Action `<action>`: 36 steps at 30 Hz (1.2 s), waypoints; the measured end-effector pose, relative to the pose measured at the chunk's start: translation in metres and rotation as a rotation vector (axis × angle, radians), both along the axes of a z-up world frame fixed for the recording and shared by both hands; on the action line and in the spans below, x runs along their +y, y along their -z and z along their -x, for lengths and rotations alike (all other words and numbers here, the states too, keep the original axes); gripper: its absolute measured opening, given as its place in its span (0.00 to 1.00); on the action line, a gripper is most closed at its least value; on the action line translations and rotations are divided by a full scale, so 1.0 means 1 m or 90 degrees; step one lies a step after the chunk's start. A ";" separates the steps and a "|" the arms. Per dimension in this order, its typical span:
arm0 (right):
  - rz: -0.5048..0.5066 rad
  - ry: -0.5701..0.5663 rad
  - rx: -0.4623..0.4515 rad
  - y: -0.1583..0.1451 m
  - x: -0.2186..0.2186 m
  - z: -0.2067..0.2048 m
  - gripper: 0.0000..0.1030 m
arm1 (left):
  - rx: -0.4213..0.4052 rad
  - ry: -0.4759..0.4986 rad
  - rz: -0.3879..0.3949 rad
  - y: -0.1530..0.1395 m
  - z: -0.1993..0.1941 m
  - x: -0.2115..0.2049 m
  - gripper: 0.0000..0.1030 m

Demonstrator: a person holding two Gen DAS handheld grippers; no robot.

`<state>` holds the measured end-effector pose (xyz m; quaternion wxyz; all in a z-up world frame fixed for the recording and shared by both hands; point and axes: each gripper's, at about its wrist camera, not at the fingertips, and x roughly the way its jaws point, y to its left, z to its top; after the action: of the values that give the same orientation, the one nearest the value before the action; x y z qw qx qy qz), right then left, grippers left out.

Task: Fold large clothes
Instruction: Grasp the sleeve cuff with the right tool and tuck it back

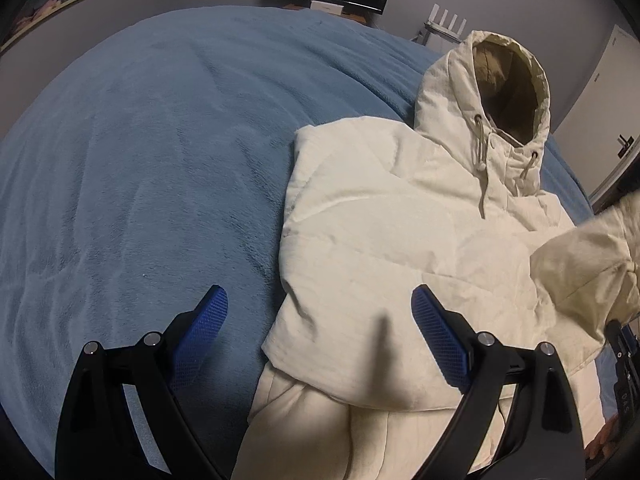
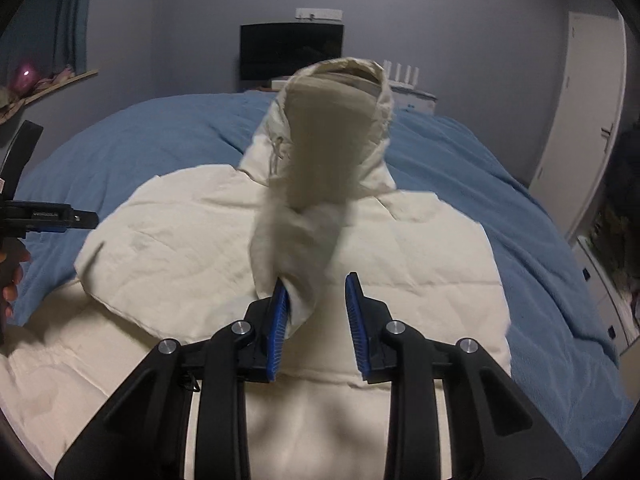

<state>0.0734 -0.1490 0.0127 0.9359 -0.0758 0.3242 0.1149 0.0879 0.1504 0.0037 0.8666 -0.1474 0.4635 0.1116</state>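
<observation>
**Cream hooded jacket on blue bed, sleeve lifted at right gripper**

The jacket [image 1: 380, 248] lies flat on the blue blanket [image 1: 140, 160], right of centre in the left wrist view, hood [image 1: 496, 80] toward the upper right. Left gripper [image 1: 320, 320] hovers at the bottom over the jacket's hem, fingers spread wide, holding nothing. Right gripper [image 2: 318, 304]: fingers partly apart; the blurred sleeve [image 2: 320, 184] touches the left pad at frame centre, grip not confirmed.

You have 1 cream hooded jacket [image 1: 400, 240] on 1 blue blanket [image 1: 140, 160], with 2 drawcords [image 1: 482, 168] at the hood. You hold 2 grippers, left [image 1: 320, 308] and right [image 2: 316, 292]. Background: 1 dark screen [image 2: 291, 51], 1 white door [image 2: 588, 120].
</observation>
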 end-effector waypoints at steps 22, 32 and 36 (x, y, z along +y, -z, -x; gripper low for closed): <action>-0.180 0.074 0.230 0.058 -0.088 -0.018 0.66 | 0.016 0.056 -0.052 0.004 -0.006 -0.025 0.87; -0.289 0.131 0.227 0.061 -0.114 -0.030 0.50 | 0.027 0.075 -0.068 0.007 -0.007 -0.035 0.87; -0.253 0.128 0.163 0.042 -0.117 -0.021 0.19 | 0.027 0.079 -0.066 0.008 -0.008 -0.035 0.87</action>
<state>0.0940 -0.2656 -0.0289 0.8903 0.1576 0.4173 0.0911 0.0961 0.1150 -0.0039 0.8684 -0.0713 0.4834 0.0846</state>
